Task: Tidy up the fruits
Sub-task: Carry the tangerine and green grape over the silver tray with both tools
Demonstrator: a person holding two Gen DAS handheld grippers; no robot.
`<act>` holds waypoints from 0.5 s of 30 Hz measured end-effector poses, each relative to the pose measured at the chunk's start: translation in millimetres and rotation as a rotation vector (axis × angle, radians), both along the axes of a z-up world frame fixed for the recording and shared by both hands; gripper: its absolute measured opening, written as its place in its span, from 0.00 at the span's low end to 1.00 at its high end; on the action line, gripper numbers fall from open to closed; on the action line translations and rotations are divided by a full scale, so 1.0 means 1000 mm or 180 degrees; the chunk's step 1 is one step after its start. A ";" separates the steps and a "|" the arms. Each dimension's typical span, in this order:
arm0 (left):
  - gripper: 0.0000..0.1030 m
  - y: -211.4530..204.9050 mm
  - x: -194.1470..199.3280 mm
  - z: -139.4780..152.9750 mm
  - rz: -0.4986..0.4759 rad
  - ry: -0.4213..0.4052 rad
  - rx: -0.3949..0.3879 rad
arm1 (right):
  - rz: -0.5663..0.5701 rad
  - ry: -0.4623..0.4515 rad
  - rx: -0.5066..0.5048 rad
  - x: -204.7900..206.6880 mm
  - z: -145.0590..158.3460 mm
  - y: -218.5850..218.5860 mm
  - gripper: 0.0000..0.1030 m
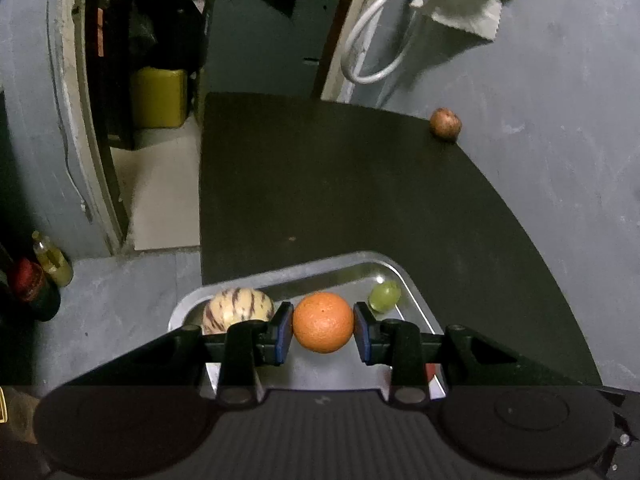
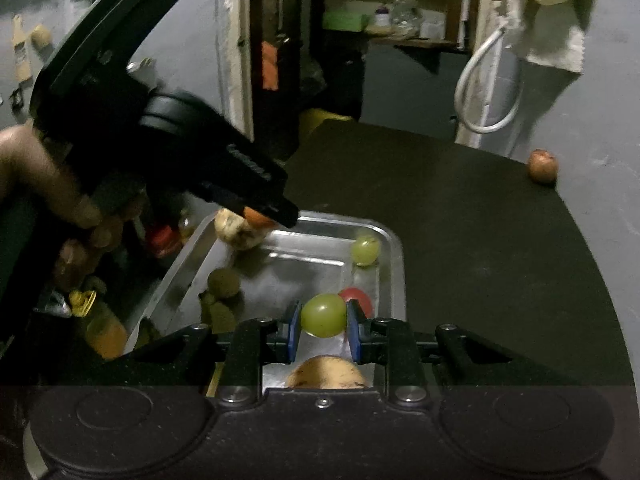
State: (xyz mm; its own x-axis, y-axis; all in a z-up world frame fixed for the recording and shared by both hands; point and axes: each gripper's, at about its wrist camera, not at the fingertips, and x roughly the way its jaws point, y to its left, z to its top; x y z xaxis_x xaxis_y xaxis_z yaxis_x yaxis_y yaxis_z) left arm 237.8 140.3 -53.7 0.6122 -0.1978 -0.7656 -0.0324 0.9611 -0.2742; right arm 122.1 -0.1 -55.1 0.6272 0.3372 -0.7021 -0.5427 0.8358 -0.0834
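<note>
My left gripper is shut on an orange and holds it over the metal tray; it also shows in the right wrist view. A striped cream melon and a green grape lie in the tray. My right gripper is shut on a second green grape above the tray. Below it lie a red fruit, a tan fruit, brown kiwis and the other grape. A brownish-red fruit sits alone at the table's far right edge.
The tray sits at the near left of a black table. Bottles stand on the floor to the left. A yellow canister stands beyond the table. A white hose and cloth hang on the grey wall.
</note>
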 end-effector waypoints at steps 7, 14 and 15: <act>0.34 -0.005 0.011 -0.013 -0.0005 0.0342 0.0016 | 0.0240 0.0020 -0.0117 0.005 -0.004 0.007 0.25; 0.34 -0.008 0.013 -0.016 0.0022 0.0454 0.0066 | 0.0390 0.0085 -0.0216 0.018 -0.007 0.009 0.25; 0.34 -0.008 0.014 -0.017 0.0023 0.0470 0.0065 | 0.0403 0.0106 -0.0228 0.020 -0.009 0.009 0.25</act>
